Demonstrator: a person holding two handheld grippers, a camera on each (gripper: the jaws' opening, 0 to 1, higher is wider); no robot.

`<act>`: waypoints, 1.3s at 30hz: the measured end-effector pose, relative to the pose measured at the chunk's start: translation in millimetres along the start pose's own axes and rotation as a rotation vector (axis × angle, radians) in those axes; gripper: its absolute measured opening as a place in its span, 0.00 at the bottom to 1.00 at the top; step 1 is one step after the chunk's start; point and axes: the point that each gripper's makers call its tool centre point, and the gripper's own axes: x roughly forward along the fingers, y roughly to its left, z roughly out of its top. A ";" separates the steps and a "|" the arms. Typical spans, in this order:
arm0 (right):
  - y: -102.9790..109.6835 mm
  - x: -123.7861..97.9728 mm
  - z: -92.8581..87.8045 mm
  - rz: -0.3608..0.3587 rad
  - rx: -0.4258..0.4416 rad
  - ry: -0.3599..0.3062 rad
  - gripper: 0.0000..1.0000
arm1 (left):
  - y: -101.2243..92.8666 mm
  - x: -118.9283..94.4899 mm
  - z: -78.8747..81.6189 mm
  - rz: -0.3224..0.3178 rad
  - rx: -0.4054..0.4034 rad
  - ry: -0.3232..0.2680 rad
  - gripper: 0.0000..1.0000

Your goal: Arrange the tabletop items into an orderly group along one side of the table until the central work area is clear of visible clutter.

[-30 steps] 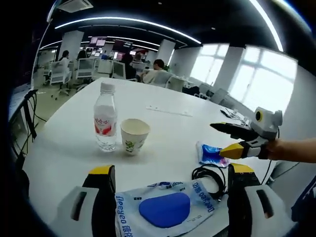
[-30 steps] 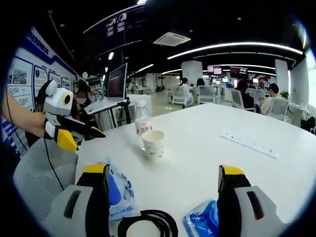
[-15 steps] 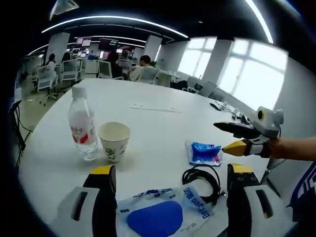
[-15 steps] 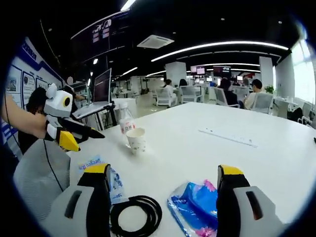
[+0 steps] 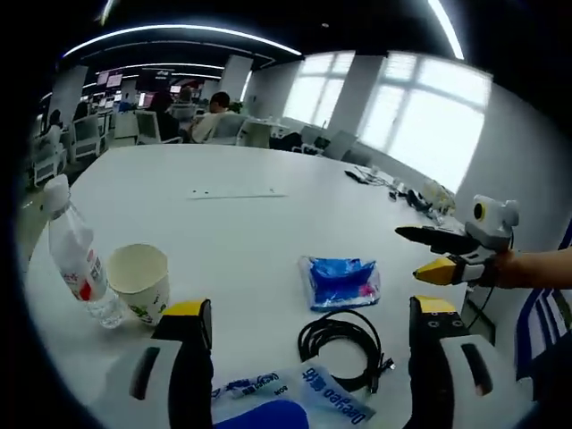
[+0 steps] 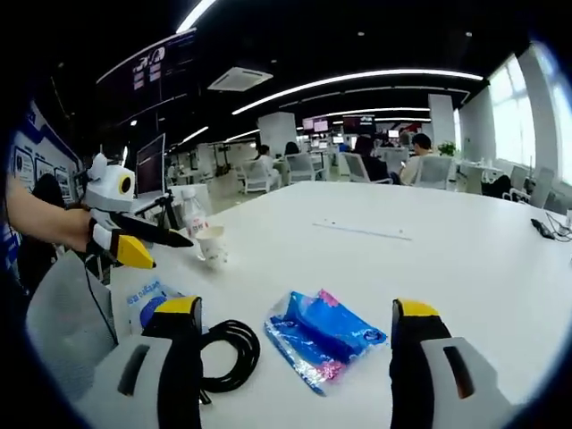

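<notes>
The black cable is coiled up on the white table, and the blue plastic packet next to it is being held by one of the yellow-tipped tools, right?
Not quite. The coiled black cable does lie on the round white table beside the crinkly blue plastic packet, but no tool holds the packet. In the right gripper view it lies loose on the table, between the right tool's open jaws, untouched. The left tool hovers open, away from it.

White table (image 5: 268, 170) bears bottle (image 5: 79, 261), cup (image 5: 139, 281), cable (image 5: 341, 347), packets (image 5: 340, 281).

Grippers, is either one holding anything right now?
No. The left gripper and right gripper are both open above the table, gripping nothing.
</notes>
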 end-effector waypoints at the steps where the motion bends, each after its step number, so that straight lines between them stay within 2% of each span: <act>1: -0.8 -2.5 -0.5 -0.007 0.005 -0.002 0.85 | -2.6 2.6 -0.8 -0.009 0.004 0.005 0.88; 11: -9.6 -16.4 -5.3 -0.060 0.035 -0.008 0.84 | -14.7 14.4 -5.5 -0.051 0.022 0.033 0.87; 27: -16.2 -6.2 -16.9 -0.081 0.086 0.020 0.79 | -7.5 36.8 -4.8 -0.048 0.037 0.072 0.86; 39: -40.4 2.2 -44.9 -0.173 0.216 0.079 0.70 | -6.3 74.8 -12.4 -0.057 0.053 0.142 0.83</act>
